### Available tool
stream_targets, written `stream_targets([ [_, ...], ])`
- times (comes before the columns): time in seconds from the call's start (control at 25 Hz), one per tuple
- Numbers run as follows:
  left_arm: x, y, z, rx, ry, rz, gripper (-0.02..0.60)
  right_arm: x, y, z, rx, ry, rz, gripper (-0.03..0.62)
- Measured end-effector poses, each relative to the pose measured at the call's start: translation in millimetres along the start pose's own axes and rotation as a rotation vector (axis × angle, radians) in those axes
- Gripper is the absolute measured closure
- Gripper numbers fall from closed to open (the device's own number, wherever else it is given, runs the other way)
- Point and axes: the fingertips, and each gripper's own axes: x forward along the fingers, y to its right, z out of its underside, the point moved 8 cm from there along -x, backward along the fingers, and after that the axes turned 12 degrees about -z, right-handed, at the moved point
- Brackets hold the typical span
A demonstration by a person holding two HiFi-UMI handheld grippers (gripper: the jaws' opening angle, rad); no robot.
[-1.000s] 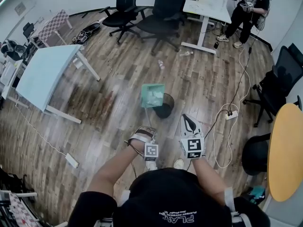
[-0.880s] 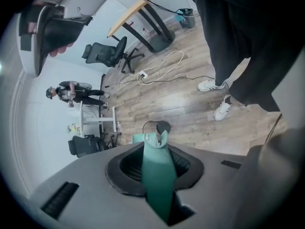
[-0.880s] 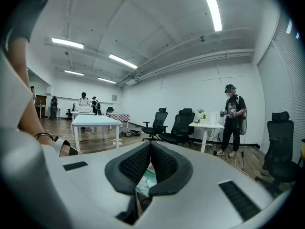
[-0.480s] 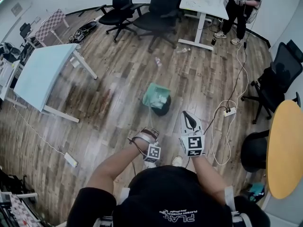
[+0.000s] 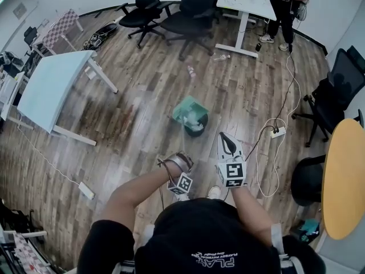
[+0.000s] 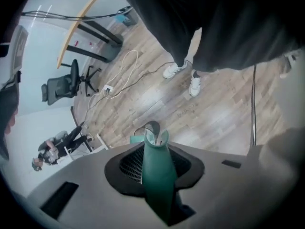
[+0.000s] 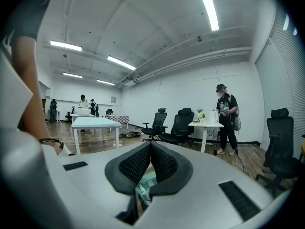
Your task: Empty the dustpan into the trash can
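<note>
A green dustpan point(image 5: 187, 109) holding pale scraps tilts over the black trash can point(image 5: 197, 129) in the head view. Its long green handle point(image 6: 157, 175) runs back between the pads of my left gripper point(image 6: 155, 151), which grips it while the jaws are opening slightly. In the head view the left gripper point(image 5: 172, 160) sits just below the can. My right gripper point(image 5: 224, 137) is held beside it, shut and empty. In the right gripper view the right gripper point(image 7: 150, 152) has its pads together, and a strip of the dustpan point(image 7: 145, 184) shows beneath them.
A white cable and power strip point(image 5: 278, 132) lie on the wood floor to the right. A light blue table point(image 5: 54, 87) stands at left, a yellow round table point(image 5: 342, 181) at right. Office chairs point(image 5: 191, 16) and a person point(image 5: 282, 4) are at the back. A bottle point(image 5: 192, 72) lies beyond the can.
The dustpan has come down from level above the can to a tilt against its rim. My left hand has sunk and rolled. The right gripper has stayed put.
</note>
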Motion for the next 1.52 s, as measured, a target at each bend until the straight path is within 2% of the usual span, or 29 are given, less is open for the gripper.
stream_targets([
  [0.12,0,7,7,0.102,0.0,0.008,0.477,-1,1,3,0.008,0.001,0.001,0.571],
  [0.28,-2,9,8,0.143,-0.009,0.013,0.477,-3,3,4,0.014,0.004,0.005,0.571],
  [0.88,-1,9,3,0.109,-0.009,0.017,0.476,-7,2,7,0.018,0.006,0.003,0.571],
  [1.04,-1,5,2,0.05,-0.002,0.024,0.472,-6,2,7,0.014,0.006,0.004,0.571],
  [1.24,-5,-6,7,-0.084,-0.001,0.005,0.472,-7,-2,8,0.014,0.002,0.003,0.571],
  [1.4,-7,-19,15,-0.215,-0.003,-0.013,0.472,-6,-1,7,0.01,-0.001,0.003,0.571],
  [1.52,-9,-31,23,-0.357,0.0,-0.041,0.474,-7,-1,8,0.009,-0.003,0.007,0.571],
])
